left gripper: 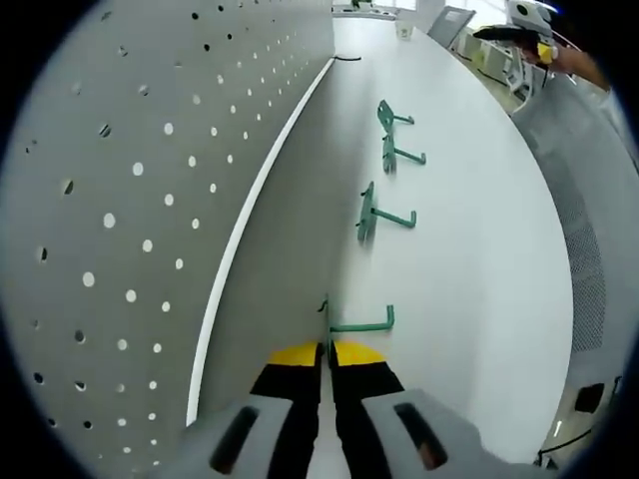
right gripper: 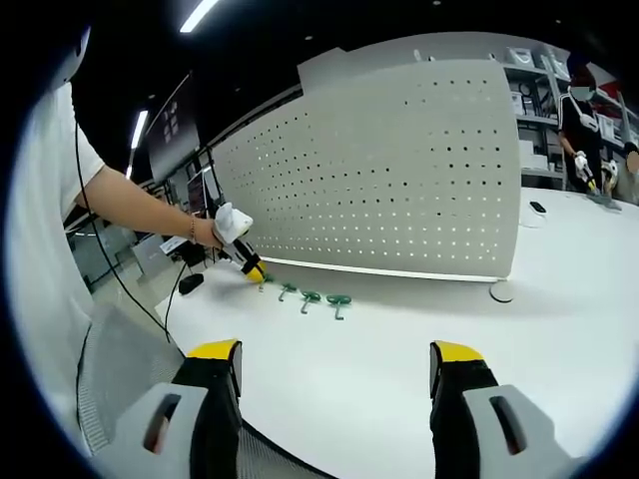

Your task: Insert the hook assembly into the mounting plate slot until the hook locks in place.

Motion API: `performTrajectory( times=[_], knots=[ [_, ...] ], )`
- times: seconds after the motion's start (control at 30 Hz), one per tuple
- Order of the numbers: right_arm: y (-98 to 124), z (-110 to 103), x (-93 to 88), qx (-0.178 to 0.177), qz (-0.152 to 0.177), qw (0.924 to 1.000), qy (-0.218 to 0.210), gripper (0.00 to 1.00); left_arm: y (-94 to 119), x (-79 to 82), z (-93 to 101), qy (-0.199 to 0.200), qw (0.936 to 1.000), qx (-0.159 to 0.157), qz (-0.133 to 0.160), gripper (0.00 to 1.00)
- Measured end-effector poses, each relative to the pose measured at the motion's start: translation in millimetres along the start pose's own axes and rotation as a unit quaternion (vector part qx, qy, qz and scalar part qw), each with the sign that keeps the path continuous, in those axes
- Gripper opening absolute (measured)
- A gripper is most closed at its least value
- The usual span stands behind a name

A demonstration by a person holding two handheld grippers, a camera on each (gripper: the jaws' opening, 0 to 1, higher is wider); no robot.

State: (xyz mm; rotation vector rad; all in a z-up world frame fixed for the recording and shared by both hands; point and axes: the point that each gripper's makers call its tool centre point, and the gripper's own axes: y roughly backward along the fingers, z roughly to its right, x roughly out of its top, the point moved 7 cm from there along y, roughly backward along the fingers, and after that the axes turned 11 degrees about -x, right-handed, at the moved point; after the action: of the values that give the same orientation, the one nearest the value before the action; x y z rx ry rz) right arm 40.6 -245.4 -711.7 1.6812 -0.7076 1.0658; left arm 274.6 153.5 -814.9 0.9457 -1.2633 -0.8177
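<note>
Now left gripper (left gripper: 327,351) jaws closed on green hook (left gripper: 361,323).

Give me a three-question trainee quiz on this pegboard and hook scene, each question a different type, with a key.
1. True or false: the right gripper has its jaws shut.
2. Which does the left gripper hold? A) a green hook B) a cup C) nothing
3. Fill in: three other green hooks lie on the white ____ beside the pegboard.

Key: 1 false, they stand wide apart. 2 A. 3 table.
</note>
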Motion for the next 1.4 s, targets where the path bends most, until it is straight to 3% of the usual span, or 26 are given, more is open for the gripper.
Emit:
performTrajectory(
  times=[0.37, 0.97, 1.27, 1.4],
  knots=[
    [-1, 1, 1.9, -0.002, 0.006, 1.0000, -0.003, 0.75, 15, 14.9, 5.4, -0.020, 0.9966, 0.038, 0.071, 0.02],
    [-4, -4, 7.6, 0.009, 0.017, 0.9998, 0.001, 0.75, 36, 20.8, 14.6, -0.013, 0.9910, 0.061, 0.118, 0.01],
    [-4, -4, 11.7, 0.010, 0.025, 0.9996, 0.003, 0.75, 46, 28.6, 18.6, -0.002, 0.9845, 0.079, 0.156, 0.01],
    [-3, -5, 12.9, 0.010, 0.028, 0.9996, 0.005, 0.75, 50, 34.8, 22.4, 0.005, 0.9792, 0.079, 0.187, 0.01]
  ],
)
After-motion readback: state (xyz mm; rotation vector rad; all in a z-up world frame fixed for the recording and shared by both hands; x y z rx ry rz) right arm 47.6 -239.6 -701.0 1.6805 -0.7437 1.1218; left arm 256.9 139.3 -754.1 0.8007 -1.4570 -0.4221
